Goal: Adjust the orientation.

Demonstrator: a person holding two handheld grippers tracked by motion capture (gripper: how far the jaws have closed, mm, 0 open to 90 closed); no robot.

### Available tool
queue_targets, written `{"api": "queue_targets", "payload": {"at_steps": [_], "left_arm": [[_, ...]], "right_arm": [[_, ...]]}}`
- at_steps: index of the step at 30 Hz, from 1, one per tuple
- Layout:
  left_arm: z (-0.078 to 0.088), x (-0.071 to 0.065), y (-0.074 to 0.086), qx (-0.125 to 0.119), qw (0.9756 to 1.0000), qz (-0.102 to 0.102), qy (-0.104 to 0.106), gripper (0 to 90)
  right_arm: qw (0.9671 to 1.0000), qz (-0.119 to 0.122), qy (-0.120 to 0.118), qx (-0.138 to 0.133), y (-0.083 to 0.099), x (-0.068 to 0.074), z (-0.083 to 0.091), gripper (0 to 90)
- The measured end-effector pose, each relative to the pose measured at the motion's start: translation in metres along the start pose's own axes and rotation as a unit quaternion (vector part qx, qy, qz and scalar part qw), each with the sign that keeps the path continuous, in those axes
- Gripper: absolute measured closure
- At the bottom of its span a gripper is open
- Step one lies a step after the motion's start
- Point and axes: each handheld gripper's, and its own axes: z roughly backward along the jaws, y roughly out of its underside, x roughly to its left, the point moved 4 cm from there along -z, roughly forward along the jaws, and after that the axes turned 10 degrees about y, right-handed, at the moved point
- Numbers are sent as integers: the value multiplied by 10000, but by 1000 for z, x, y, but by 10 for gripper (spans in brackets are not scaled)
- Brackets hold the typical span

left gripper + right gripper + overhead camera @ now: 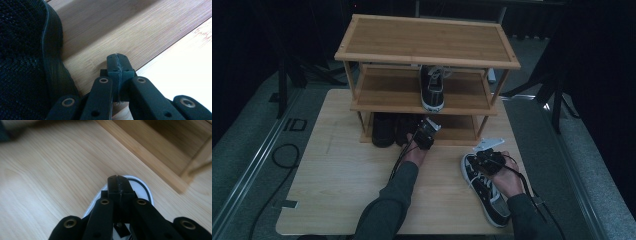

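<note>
Sneaker (486, 192): on table (337, 175), toe toward rack (427, 52), likely bound for a shelf beside its mate (432, 87). Right gripper (117, 181): jaws closed, empty, over the toe. Left gripper (117, 62): closed, empty, beside black shoes (384, 130) on the lowest shelf. Pale wood tabletop; dark room.

A wooden table (337, 170) carries a bamboo shoe rack (427, 42) and a black-and-white sneaker (486, 192).

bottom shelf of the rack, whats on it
Two dark shoes sit at the left end of the bottom shelf, seemingly a pair. The left gripper, shut, covers part of the right one. The shelf's right half looks bare; its back is too shadowed to tell.
</note>
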Motion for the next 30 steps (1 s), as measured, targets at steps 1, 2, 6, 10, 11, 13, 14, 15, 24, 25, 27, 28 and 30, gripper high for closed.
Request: {"api": "queue_targets", "payload": {"at_steps": [1,2,6,10,11,13,14,15,24,25,27,28,30], "left_arm": [[0,0,0,2,10000,0,1,900],[0,0,0,2,10000,1,1,900],[0,0,0,-1,10000,9,3,900],[0,0,0,-2,10000,5,5,899],[0,0,0,-3,10000,6,5,900],[0,0,0,-2,10000,7,4,900],[0,0,0,-2,10000,9,4,900],[0,0,0,-1,10000,7,6,900],[0,0,0,3,10000,0,8,900],[0,0,0,2,10000,0,9,900],[0,0,0,1,10000,0,15,900],[0,0,0,2,10000,-2,17,900],[0,0,0,0,10000,1,12,899]], "right_arm": [[10000,27,-49,-46,-2,2,0,900],[9999,88,-106,-56,-5,4,0,900],[9996,260,-125,21,-7,7,2,900],[9998,169,-78,-2,-1,-2,13,843],[9999,123,-73,-6,0,-5,16,843],[10000,58,15,18,5,-12,24,843],[10000,36,32,47,7,-14,27,843],[10000,9,68,67,10,-17,30,844],[9986,-295,196,387,42,-31,50,845],[9983,-327,206,437,46,-32,51,844],[9980,-349,201,487,52,-32,54,832],[9979,-373,189,504,56,-32,56,830],[9976,-382,151,560,61,-31,59,815]]}}
